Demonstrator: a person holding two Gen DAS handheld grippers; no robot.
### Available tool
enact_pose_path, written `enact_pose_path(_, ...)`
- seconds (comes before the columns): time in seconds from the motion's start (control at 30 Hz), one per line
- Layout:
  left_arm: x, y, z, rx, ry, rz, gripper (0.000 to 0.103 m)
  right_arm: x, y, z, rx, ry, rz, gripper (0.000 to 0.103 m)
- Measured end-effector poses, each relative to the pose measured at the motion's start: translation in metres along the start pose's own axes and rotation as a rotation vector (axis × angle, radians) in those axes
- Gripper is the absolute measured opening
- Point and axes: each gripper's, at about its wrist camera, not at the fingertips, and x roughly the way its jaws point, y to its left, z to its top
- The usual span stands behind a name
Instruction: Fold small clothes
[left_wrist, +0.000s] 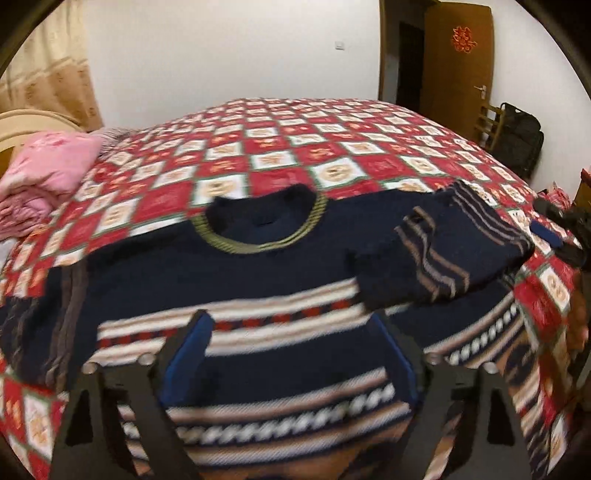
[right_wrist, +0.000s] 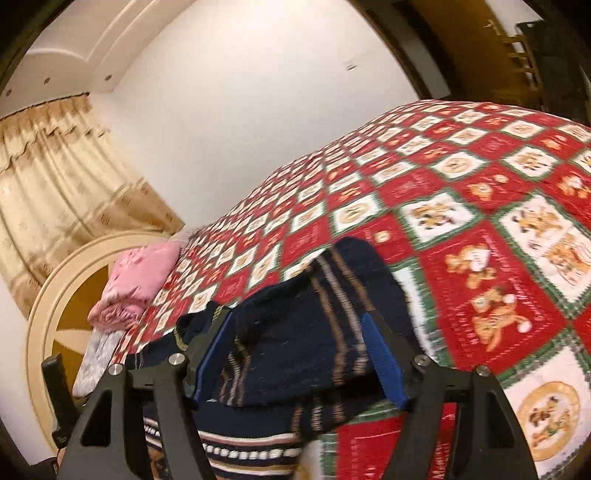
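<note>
A navy knit sweater (left_wrist: 229, 266) with white, tan and red stripes and a green-edged collar (left_wrist: 258, 236) lies flat on the bed. Its striped right sleeve (left_wrist: 461, 254) is folded in over the chest; the left sleeve (left_wrist: 44, 317) lies out to the side. My left gripper (left_wrist: 291, 332) is open above the sweater's striped middle and holds nothing. My right gripper (right_wrist: 299, 332) is open just over the folded sleeve (right_wrist: 306, 332), which lies between the blue-padded fingers, not pinched. The right gripper also shows at the right edge of the left wrist view (left_wrist: 561, 236).
The bed has a red and white patterned quilt (left_wrist: 295, 147). A pink folded blanket (left_wrist: 48, 173) lies at the head end by a cream headboard (right_wrist: 55, 295). A curtain (right_wrist: 55, 177), a wooden door (left_wrist: 458, 74) and a dark bag (left_wrist: 521, 136) stand around.
</note>
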Motion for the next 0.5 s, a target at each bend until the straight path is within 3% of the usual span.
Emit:
enact_pose_path(0.1,0.021,-0.02,0.012,0.016,0.013,-0.021,0.079,0.001,0.0,-0.004,-0.009,-0.002,-0.033,0.072)
enact_pose_path(0.27,0.054,-0.029,0.028,-0.08,0.038,-0.101,0.073,-0.001,-0.003,-0.004,0.026,-0.004,-0.044,0.072)
enact_pose_path(0.43,0.08,-0.045,0.031,-0.097,0.076,-0.137,0.064,-0.008,-0.01,-0.002,0.027,-0.016,-0.059,0.072)
enact_pose_path(0.5,0.086,-0.049,0.03,-0.095,0.097,-0.139,0.049,-0.007,-0.012,-0.001,0.047,-0.011,-0.056,0.072)
